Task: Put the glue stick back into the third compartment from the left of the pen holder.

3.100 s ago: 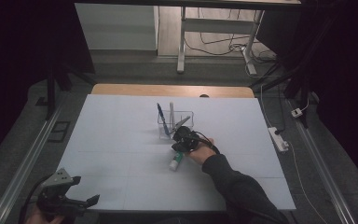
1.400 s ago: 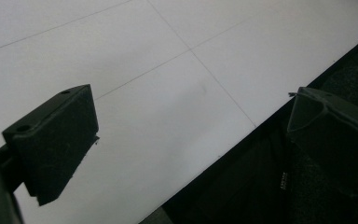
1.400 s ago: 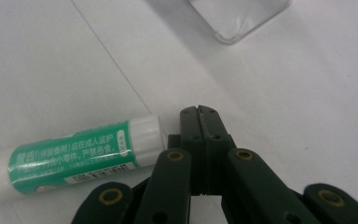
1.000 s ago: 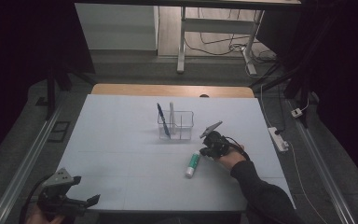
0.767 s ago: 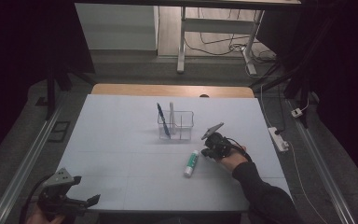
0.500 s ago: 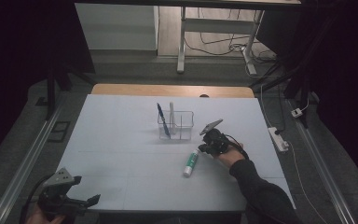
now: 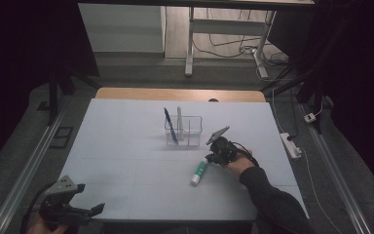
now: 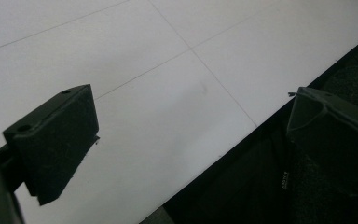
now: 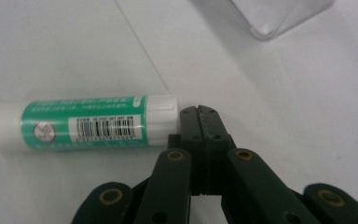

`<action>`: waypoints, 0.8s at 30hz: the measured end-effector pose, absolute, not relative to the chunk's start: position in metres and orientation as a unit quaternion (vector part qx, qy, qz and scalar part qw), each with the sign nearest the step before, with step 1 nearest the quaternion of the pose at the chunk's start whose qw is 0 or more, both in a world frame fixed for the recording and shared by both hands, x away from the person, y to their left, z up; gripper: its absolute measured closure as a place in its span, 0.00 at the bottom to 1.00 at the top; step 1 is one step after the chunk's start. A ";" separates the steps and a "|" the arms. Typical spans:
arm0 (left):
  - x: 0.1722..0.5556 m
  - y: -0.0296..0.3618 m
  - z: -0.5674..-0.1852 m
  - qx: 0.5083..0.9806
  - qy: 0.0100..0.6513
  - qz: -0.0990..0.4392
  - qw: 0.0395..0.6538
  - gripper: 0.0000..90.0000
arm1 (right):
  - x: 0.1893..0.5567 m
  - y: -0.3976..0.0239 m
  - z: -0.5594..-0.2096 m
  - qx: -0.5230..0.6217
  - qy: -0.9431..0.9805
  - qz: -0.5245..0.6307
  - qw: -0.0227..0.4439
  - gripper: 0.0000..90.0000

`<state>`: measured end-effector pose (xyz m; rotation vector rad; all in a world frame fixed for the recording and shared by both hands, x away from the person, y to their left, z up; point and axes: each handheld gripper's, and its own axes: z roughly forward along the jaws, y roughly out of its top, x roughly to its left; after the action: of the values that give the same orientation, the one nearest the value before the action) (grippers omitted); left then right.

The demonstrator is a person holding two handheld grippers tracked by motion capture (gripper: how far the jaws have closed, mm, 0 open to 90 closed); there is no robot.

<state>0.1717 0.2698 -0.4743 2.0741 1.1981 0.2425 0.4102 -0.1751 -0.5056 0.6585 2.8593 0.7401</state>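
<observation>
At the near left corner of the table [image 7: 126, 126], a hand holds the left gripper [image 7: 80, 210] low, just past the near edge. It points to the right. Its two jaws stand wide apart with nothing between them, and in the left gripper view the white table top and its dark edge lie under them.

Farther in and to the right, a dark sleeve [image 7: 272, 200] reaches up from the near edge and leans left toward the middle. The right gripper [image 7: 208, 158] at its end tips down to the table. Its jaws are pressed together and hold nothing. Their tips touch the white end of the glue stick [image 9: 81, 123], which lies flat on the table and points near and left.

Just beyond, a clear box [image 7: 184, 131] stands with two pens in it.
</observation>
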 end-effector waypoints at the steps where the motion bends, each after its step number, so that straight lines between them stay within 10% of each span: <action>1: 0.172 0.270 -0.474 0.804 0.465 0.093 0.359 0.03 | 0.409 -0.176 -0.506 0.215 0.944 0.244 0.057 1.00; 24: 0.172 0.269 -0.474 0.804 0.465 0.093 0.358 0.03 | 0.370 -0.193 -0.502 0.202 0.953 0.224 0.013 1.00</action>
<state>0.1724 0.2692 -0.4744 2.0748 1.2010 0.2408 0.3699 -0.1931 -0.5018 0.6295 2.9708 0.6989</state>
